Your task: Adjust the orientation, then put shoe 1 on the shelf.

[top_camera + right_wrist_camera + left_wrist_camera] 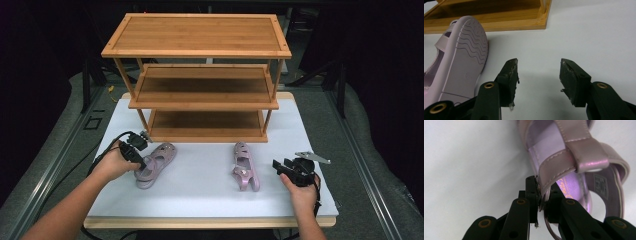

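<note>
Two lilac strap sandals lie on the white tabletop (200, 197) in front of a wooden rack. The left sandal (159, 158) (574, 152) sits sole down, and my left gripper (142, 163) (541, 191) is shut on its side strap near the heel, with the strap pinched between the pads. The right sandal (245, 169) (464, 57) lies tipped on its side, its ribbed sole facing my right gripper (278, 166) (539, 72). That gripper rests just to the sandal's right, open, with bare table between its jaws.
A three-tier bamboo shoe rack (200, 35) (486, 22) stands at the back of the table, its lowest shelf (207, 125) just behind the sandals. Dark floor and metal rails surround the table. White surface lies between the two sandals.
</note>
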### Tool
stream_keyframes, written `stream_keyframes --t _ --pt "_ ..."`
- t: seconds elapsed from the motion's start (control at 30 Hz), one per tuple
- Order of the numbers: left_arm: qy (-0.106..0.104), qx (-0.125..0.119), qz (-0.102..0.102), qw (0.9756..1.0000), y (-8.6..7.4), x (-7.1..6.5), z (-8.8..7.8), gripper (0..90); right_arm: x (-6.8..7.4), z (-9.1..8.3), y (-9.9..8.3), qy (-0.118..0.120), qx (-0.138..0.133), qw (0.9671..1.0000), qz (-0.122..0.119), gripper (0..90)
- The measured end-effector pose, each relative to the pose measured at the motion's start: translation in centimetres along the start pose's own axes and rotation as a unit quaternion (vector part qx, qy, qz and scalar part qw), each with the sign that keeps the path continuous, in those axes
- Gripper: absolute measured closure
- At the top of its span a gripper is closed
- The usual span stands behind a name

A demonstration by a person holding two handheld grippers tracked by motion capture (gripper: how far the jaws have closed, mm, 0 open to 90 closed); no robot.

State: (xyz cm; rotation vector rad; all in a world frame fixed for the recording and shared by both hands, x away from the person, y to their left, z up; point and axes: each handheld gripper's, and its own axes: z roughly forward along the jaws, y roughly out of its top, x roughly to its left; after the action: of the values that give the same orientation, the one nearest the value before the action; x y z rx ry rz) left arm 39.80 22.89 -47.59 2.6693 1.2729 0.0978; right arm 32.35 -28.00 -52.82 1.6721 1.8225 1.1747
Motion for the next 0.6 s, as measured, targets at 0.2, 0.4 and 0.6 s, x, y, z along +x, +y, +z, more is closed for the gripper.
stream_keyframes --t 0.2,0.4,0.6 --pt "-0.018 -0.076 -0.024 0.9967 -1.5 0.3 -0.9 82.8 -0.1 0.0 0.0 0.002 -0.001 1.0 0.003 48.4" --pt "-0.023 -0.197 -0.062 0.9783 -3.3 -0.1 -1.9 82.8 -0.1 0.0 0.0 0.001 -0.002 1.0 0.006 48.4" --pt "-0.031 -0.277 -0.103 0.9547 -4.7 -0.2 -2.8 82.8 -0.4 0.0 0.0 -0.001 -0.004 0.9998 0.02 48.3"
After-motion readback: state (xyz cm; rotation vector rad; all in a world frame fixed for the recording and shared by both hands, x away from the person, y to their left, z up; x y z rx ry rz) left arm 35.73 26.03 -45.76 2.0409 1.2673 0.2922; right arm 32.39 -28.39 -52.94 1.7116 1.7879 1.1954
